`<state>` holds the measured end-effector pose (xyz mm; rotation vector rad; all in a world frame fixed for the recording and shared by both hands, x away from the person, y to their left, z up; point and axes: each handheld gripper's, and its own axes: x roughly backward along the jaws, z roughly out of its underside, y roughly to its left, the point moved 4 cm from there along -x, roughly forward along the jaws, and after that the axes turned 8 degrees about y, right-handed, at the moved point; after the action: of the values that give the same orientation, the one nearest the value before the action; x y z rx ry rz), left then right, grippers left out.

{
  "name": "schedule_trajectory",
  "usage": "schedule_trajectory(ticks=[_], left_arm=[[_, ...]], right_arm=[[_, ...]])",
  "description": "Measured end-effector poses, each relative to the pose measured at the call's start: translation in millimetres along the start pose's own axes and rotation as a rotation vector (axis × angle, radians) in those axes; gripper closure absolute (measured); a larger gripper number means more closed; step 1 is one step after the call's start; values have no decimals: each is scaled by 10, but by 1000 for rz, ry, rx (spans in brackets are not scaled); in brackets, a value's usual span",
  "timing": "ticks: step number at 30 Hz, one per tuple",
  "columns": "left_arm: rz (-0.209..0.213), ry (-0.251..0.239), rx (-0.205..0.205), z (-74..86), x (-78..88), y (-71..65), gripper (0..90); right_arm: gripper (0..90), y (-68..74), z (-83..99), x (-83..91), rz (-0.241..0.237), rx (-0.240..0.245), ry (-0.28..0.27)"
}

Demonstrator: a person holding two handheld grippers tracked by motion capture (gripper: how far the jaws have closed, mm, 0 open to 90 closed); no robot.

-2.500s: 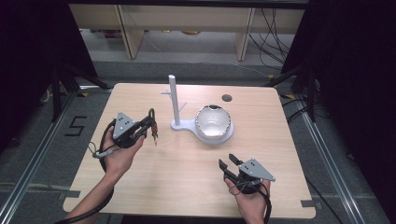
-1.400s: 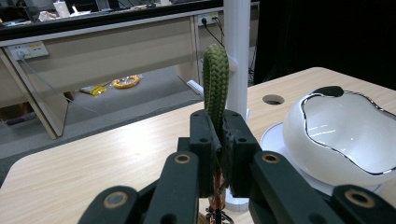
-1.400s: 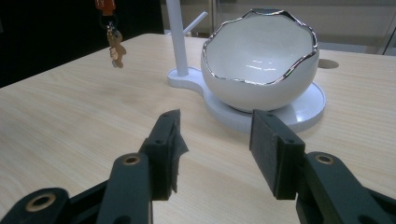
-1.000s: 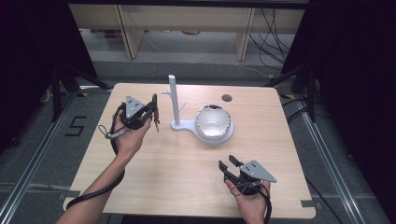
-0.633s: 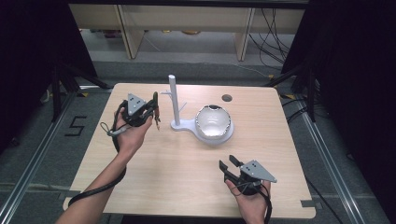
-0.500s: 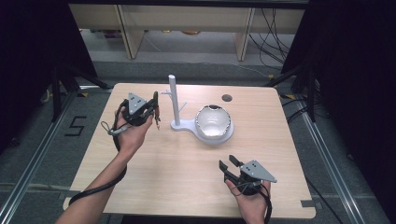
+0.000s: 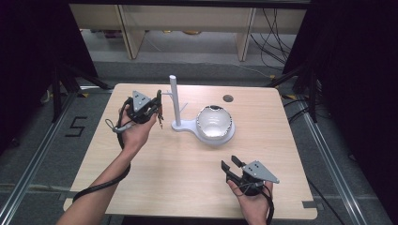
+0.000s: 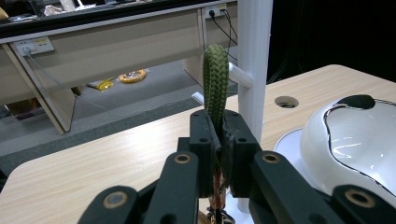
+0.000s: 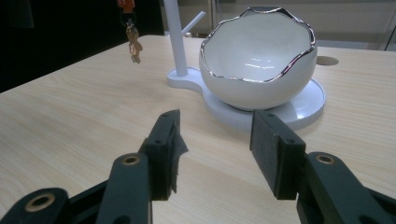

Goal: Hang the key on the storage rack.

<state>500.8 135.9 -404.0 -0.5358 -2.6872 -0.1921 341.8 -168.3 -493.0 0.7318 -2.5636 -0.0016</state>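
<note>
Wooden table point(image 7: 141, 173), white stand point(image 7: 180, 123), bowl point(image 7: 215, 123)

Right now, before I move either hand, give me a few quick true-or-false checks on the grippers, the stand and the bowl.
1. The left gripper is shut on a green braided strap. True.
2. The right gripper holds the bowl. False: its jaws are open and empty, short of the bowl.
3. Keys hang from the strap above the table. True.
4. The strap loop is already on a peg of the white stand. False: it is beside the post, still pinched in the jaws.
5. The bowl lies tipped over on the floor. False: it sits upright on the stand's base.
</note>
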Motion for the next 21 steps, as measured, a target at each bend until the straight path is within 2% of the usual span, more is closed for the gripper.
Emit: schedule_trajectory(ticks=[4, 7, 9, 13, 14, 18, 21], left_arm=[[-9, -3, -18, -13, 5, -23, 831], [-13, -8, -25, -25, 9, -36, 830], [-17, -11, -34, -30, 13, -43, 831], [-21, -11, -44, -32, 19, -56, 830], [-25, -12, -50, -34, 20, -57, 830], [-39, -17, -69, -40, 25, -56, 830], [-48, -14, -86, -46, 19, -69, 830]], right_arm=[[537, -16, 4, -2, 7, 15, 5], [537, -9, 3, 6, 2, -4, 9], [537, -17, -2, 0, -7, 2, -7], [538, -18, -3, 1, -5, 7, -4], [537, -13, -2, -2, -11, -6, -4], [537, -25, 2, -4, 1, 10, -4], [537, -18, 2, 8, -3, -9, 5]])
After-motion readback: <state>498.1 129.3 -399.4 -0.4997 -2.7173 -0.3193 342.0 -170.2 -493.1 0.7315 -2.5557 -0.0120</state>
